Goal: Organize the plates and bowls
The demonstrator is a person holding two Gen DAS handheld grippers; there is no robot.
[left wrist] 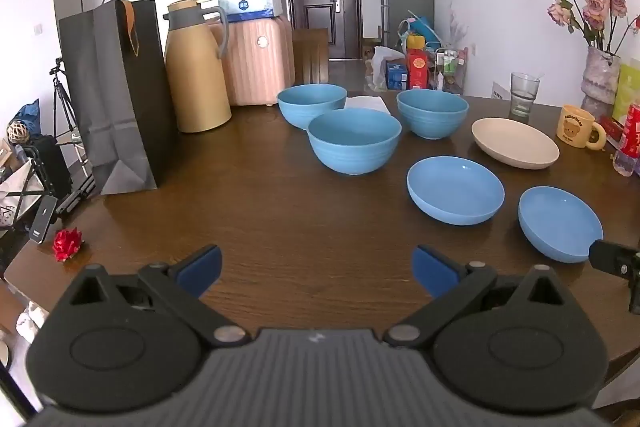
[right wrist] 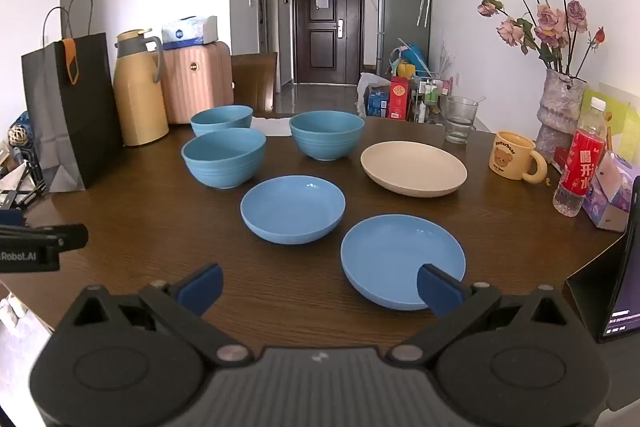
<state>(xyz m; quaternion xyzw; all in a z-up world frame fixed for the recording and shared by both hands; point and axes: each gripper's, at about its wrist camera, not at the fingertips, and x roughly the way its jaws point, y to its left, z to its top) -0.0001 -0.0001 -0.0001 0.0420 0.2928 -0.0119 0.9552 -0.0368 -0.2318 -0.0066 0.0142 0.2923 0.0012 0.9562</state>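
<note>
Three blue bowls stand on the dark wooden table: a near one (left wrist: 354,140) (right wrist: 224,157), a far left one (left wrist: 312,103) (right wrist: 221,119) and a far right one (left wrist: 432,113) (right wrist: 326,139). Two blue plates (left wrist: 455,189) (left wrist: 560,223) lie in front, also in the right wrist view (right wrist: 293,207) (right wrist: 402,259). A beige plate (left wrist: 515,142) (right wrist: 413,167) lies behind them. My left gripper (left wrist: 318,271) is open and empty above bare table. My right gripper (right wrist: 320,289) is open and empty, its right finger over the near blue plate's rim.
A black paper bag (left wrist: 116,95), a tan thermos (left wrist: 196,67) and a pink case (left wrist: 260,59) stand at the back left. A glass (right wrist: 460,119), a yellow mug (right wrist: 514,155), a vase of flowers (right wrist: 558,115), a bottle (right wrist: 580,163) and a phone stand (right wrist: 624,267) line the right side.
</note>
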